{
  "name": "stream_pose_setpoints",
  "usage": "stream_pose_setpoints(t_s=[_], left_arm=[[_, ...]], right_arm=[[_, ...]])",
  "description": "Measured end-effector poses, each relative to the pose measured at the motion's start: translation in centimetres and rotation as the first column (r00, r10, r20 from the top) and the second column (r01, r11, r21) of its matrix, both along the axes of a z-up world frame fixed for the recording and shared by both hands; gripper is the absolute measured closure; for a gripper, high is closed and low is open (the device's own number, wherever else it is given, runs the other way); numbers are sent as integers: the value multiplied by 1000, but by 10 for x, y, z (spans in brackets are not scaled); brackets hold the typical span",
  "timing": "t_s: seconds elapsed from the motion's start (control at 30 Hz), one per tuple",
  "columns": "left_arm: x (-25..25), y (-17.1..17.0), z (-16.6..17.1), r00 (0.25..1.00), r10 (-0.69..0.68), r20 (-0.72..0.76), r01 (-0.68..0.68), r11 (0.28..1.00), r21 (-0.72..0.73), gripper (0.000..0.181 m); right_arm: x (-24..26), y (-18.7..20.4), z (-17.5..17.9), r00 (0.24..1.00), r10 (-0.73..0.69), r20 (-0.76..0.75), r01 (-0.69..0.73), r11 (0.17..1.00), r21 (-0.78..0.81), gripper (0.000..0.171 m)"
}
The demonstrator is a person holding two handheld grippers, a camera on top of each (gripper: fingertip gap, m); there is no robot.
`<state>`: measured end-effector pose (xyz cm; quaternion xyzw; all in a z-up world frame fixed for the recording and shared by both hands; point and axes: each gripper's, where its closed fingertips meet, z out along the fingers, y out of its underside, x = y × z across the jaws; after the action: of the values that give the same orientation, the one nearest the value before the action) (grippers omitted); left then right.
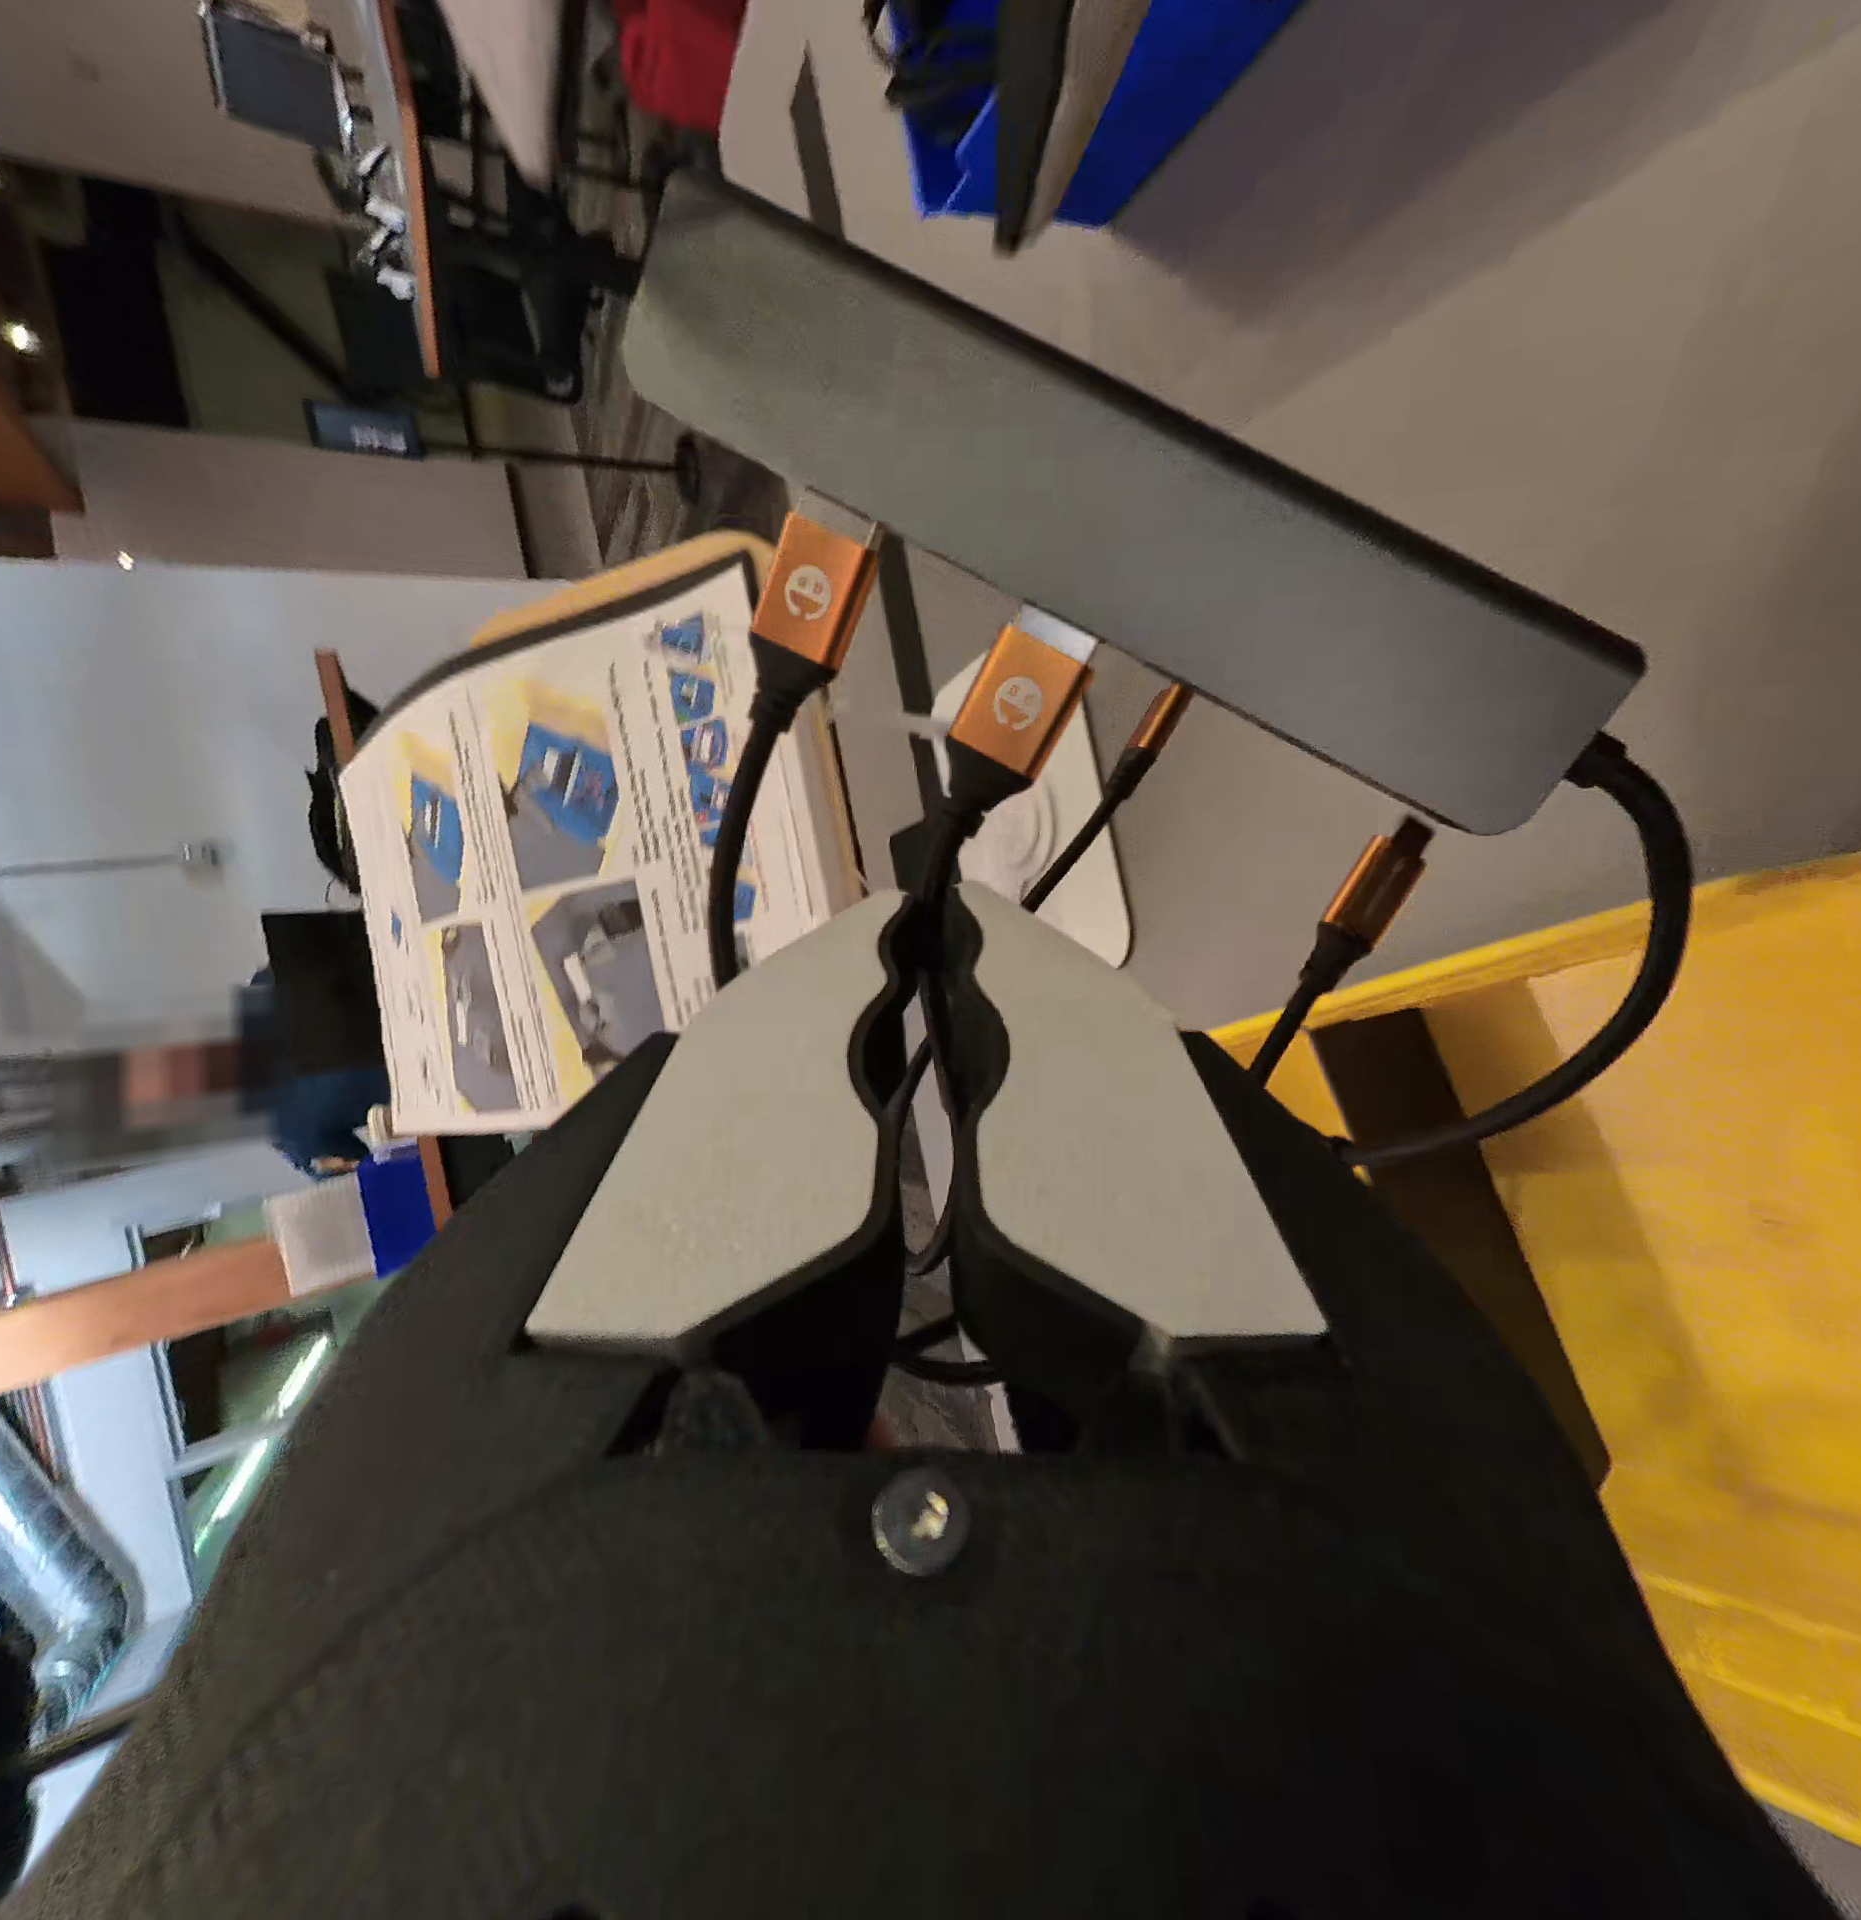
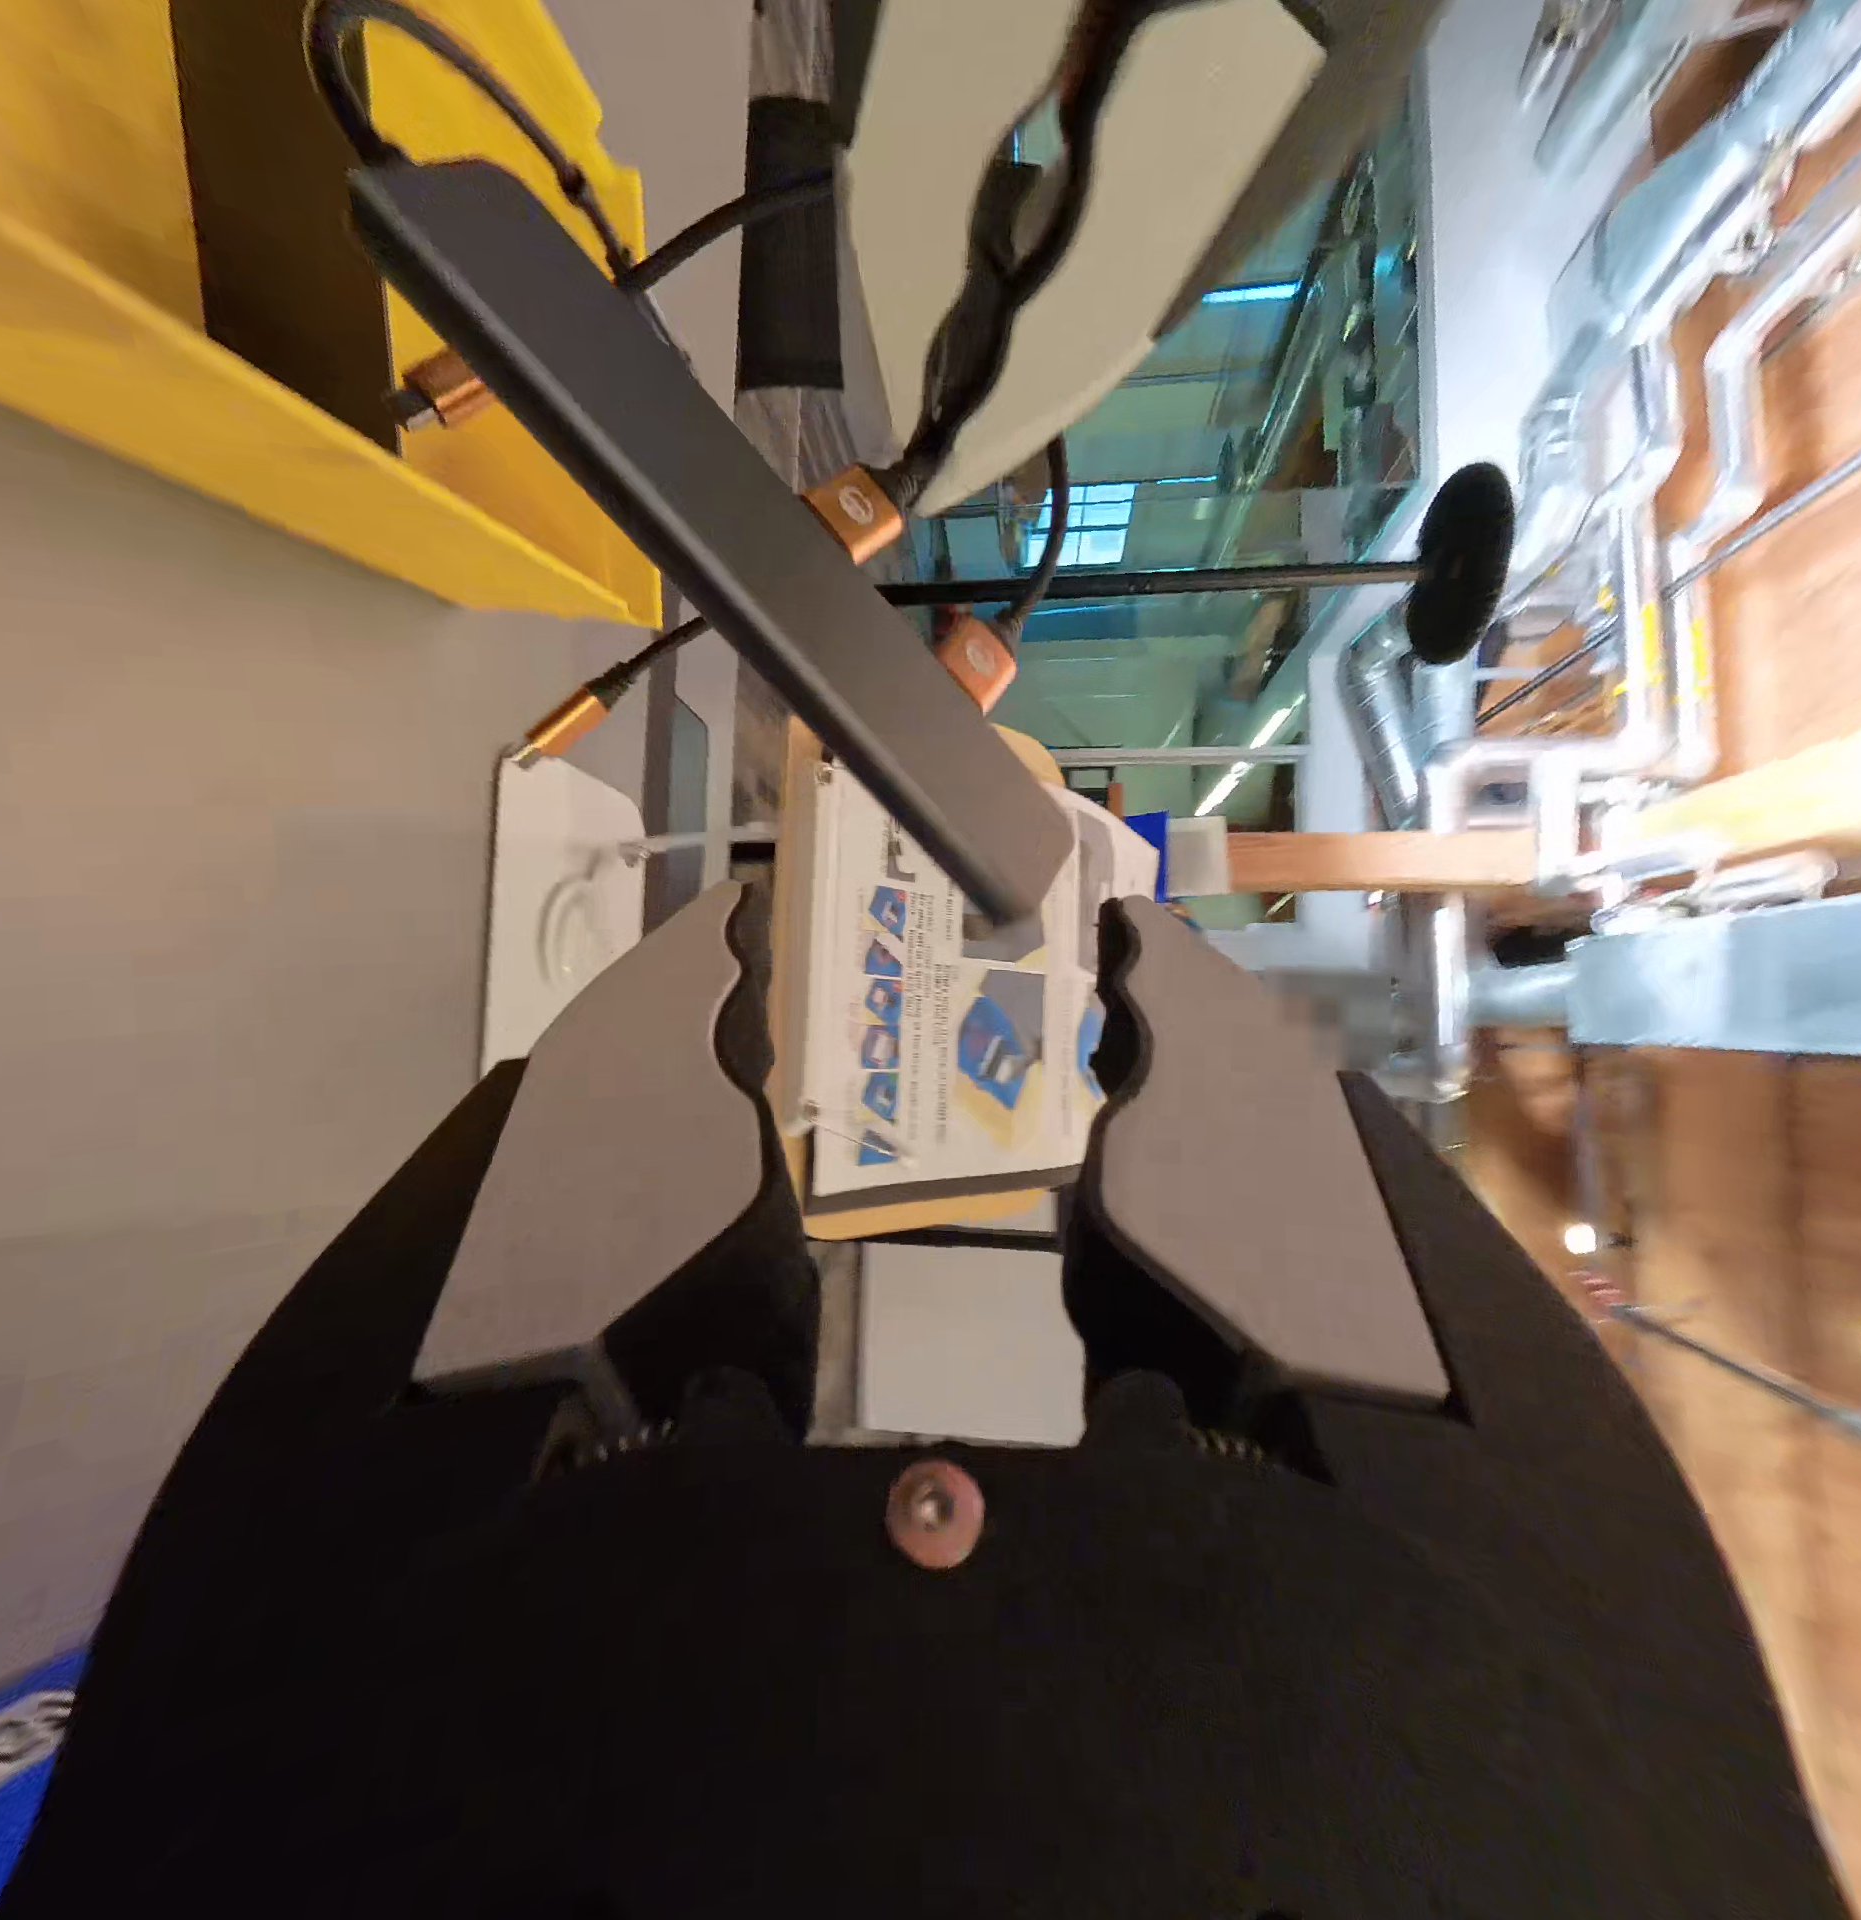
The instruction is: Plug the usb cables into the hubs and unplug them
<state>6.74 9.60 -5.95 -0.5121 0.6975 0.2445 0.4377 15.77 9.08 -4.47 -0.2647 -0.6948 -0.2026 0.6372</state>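
Left hand-held gripper is clamped on the black cable just behind an orange USB plug, and the grey hub hangs in the air from that hold. Two orange plugs look seated in the hub's edge; the second plug sits further along it. Two smaller orange-tipped connectors dangle loose near the yellow bin.

Right hand-held gripper has its fingers wide apart and holds nothing. The hub's free end is right at the gap, seemingly not yet between the pads.

Likely step: brace the hub to pull a plug. Close the right one on the hub body, flat faces against the pads, clear of the ports. Pull straight along the plug axis, no twisting. Gripping the plug shell would beat the cable, which may strain.

Both views are rolled sideways, so both are turned on their side, above the grey surface.
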Motion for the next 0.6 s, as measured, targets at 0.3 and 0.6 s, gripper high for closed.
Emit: stream_pose_setpoints(t_s=[0.3,0.6], left_arm=[[37,-4,-15,997,-59,50,63,994,-87,177],[8,13,16,972,176,157,-181,983,23,146]], right_arm=[[9,1,-13,990,-71,119,61,994,88,161],[33,38,-39,938,-275,212,294,954,-65,161]])
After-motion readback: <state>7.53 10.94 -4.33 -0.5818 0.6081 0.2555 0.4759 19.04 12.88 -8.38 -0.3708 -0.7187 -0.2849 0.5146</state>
